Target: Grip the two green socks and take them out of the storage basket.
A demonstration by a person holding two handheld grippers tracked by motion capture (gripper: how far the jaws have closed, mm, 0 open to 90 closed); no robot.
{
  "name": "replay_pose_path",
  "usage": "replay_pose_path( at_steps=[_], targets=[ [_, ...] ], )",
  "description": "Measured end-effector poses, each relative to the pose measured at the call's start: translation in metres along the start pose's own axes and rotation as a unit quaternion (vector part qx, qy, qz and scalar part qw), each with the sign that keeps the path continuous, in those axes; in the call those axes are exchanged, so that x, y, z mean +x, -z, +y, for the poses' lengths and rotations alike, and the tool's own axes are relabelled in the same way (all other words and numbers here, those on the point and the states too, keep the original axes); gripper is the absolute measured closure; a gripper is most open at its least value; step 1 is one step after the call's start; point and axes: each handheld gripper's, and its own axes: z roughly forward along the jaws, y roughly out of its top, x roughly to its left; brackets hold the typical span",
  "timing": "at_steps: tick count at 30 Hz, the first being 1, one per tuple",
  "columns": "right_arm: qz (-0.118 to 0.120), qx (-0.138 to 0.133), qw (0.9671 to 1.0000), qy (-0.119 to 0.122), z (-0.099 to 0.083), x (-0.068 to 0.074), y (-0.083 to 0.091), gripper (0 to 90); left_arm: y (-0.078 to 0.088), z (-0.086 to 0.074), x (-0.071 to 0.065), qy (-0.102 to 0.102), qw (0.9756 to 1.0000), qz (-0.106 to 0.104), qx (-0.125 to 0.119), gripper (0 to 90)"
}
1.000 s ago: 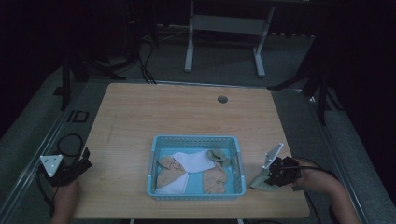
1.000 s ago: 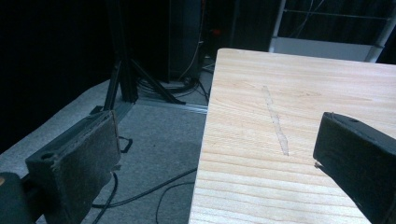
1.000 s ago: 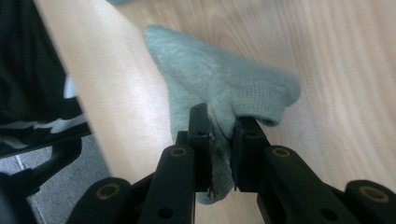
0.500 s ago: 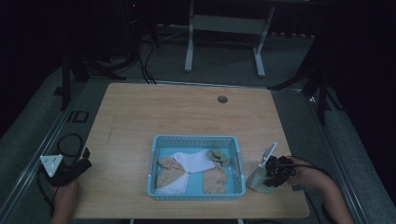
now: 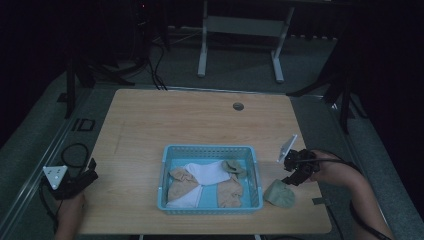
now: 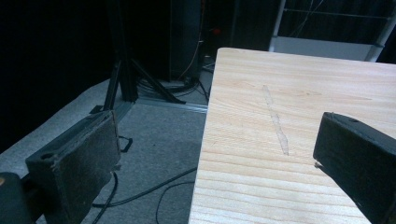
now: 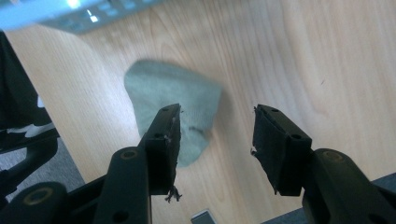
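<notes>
While our right gripper (image 7: 215, 133) hovers with jaws apart, a crumpled green sock (image 5: 280, 194) lies just right of the light-blue plastic basket (image 5: 209, 150). Our left gripper (image 6: 210, 154), spread wide and holding nothing, sits far left of that basket.

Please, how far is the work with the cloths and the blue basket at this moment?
Several beige, white and green cloths already lie in the blue plastic basket. One green cloth lies on the wooden table beside it; the right gripper hangs open over it, holding nothing. The left gripper is open at the table's edge. Goal unclear.
</notes>
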Motion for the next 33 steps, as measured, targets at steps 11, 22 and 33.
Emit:
replay_pose_path(
  at_steps=[11,22,33],
  targets=[
    [0.000,0.009,0.9992,0.038,0.052,0.001,0.010,53.4,0.000,0.000,0.000,0.002,1.0000,-0.002,0.000,0.7],
    [0.010,0.010,0.9970,0.076,0.096,0.006,0.001,53.3,0.000,0.000,0.001,0.002,1.0000,-0.003,-0.001,0.7],
    [0.029,0.028,0.9945,0.097,0.127,0.009,-0.029,53.3,0.000,0.000,0.001,0.002,1.0000,-0.004,-0.002,0.7]
  ],
)
